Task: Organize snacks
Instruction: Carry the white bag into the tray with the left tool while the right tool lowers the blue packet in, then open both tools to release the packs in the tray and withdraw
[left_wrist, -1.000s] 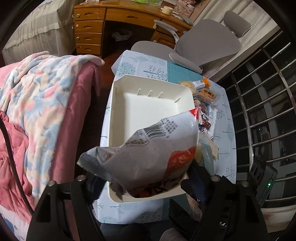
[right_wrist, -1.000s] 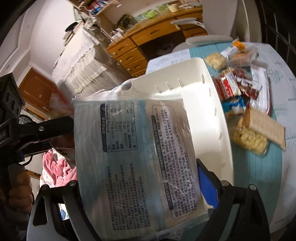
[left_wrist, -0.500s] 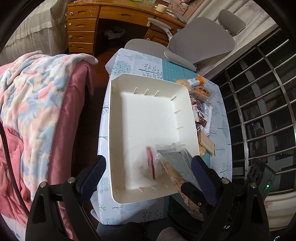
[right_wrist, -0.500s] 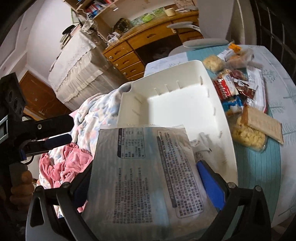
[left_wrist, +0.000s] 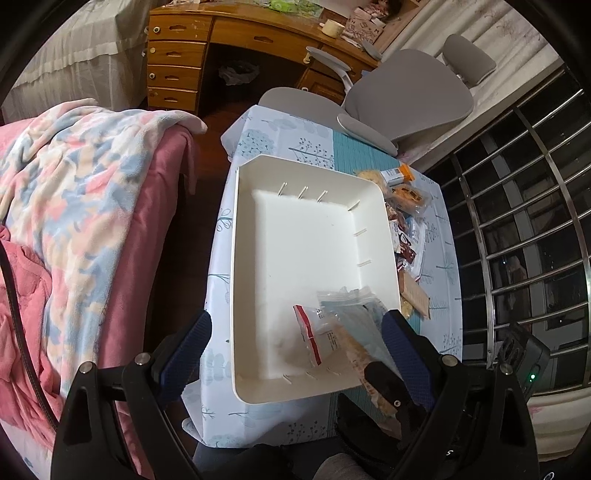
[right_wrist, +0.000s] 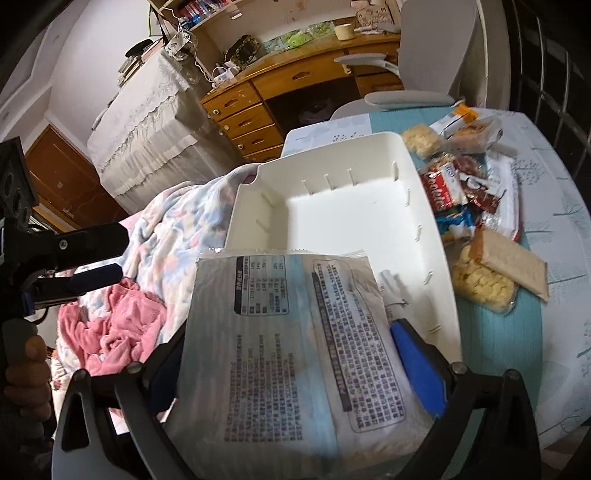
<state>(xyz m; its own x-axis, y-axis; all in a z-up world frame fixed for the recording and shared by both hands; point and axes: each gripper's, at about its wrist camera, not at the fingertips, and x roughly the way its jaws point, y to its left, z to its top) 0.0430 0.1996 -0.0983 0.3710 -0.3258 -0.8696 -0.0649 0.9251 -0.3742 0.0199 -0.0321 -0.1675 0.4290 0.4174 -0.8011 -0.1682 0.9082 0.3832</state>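
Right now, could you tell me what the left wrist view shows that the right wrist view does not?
Only the left wrist view shows the bin's near rim and the tablecloth's near edge. Only the right wrist view shows the bag's printed back, which hides that rim, a hand on the left gripper's handle, and a lace-covered cabinet. Both show the bin's inside, the loose snacks beside it, the desk, the chair and the blanket.
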